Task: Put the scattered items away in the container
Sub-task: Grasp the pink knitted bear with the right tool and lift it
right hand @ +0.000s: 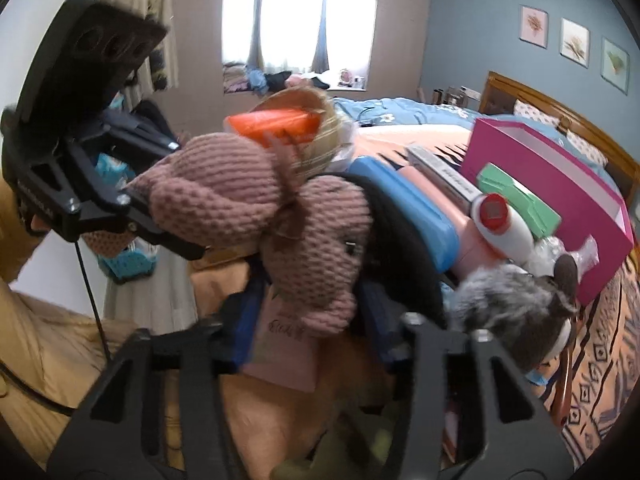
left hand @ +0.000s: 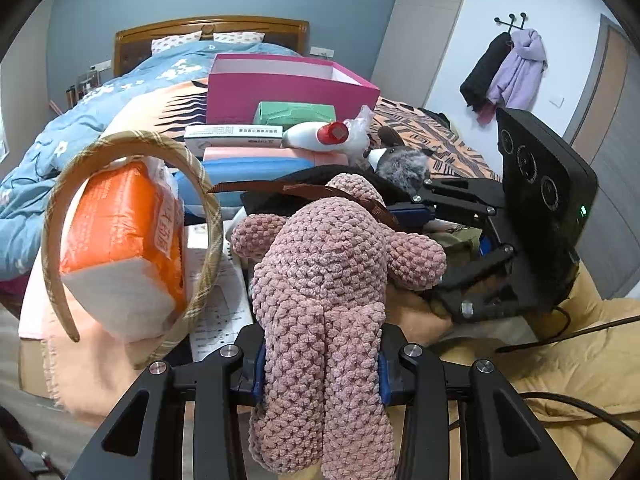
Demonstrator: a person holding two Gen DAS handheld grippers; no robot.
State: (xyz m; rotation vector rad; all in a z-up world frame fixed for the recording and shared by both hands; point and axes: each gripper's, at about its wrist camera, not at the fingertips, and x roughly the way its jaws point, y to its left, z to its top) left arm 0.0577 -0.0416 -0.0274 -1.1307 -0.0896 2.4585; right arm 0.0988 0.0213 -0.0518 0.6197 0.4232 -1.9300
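The left gripper (left hand: 320,376) has its fingers closed on the lower body of a pink knitted toy (left hand: 332,280), holding it up over the clutter on the bed (left hand: 60,152). The right gripper (right hand: 308,320) has its blue-padded fingers around the toy's other end, a small gap showing at each side; whether they actually pinch it cannot be told. The pink box (left hand: 280,88) stands open farther back on the bed, behind a green packet (left hand: 296,114) and a white bottle (left hand: 316,136). An orange pack (left hand: 120,240) ringed by a headband (left hand: 132,216) sits to the left.
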